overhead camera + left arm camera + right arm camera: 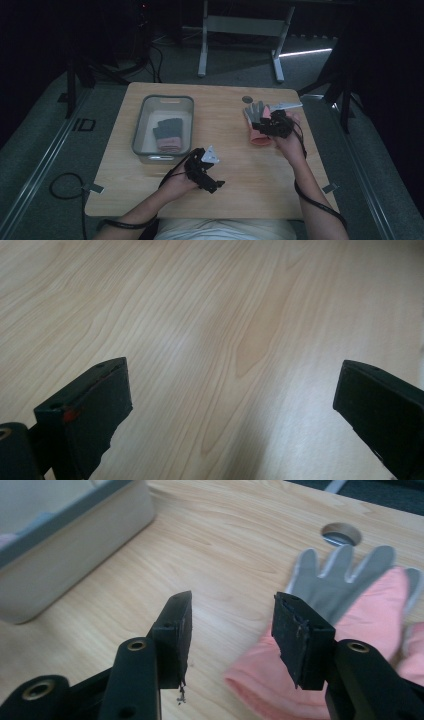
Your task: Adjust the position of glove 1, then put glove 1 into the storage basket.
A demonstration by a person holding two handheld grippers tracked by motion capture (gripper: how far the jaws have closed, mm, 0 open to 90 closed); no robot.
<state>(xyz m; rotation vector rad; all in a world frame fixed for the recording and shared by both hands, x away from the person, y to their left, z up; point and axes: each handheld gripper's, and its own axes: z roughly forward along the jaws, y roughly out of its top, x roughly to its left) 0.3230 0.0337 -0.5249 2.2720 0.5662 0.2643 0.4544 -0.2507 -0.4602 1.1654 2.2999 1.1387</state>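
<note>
A pink glove with a grey palm [255, 114] lies flat on the wooden table [235, 165] at the right, fingers pointing away. In the right gripper view the glove [365, 615] lies beside and under the right-hand jaw, cuff nearest. My right gripper [259, 125] hovers at the cuff, jaws partly apart with bare wood between them [232, 600]. My left gripper [216, 185] sits low over the table's front middle, jaws wide apart over bare wood [232, 370]. A second pink and grey glove [167, 135] lies in the grey bin [137, 127].
The bin stands at the table's left, and its wall [75, 550] is close on the left in the right gripper view. A round cable hole [247, 99] sits just beyond the glove's fingers. Cables trail from both grippers off the front edge.
</note>
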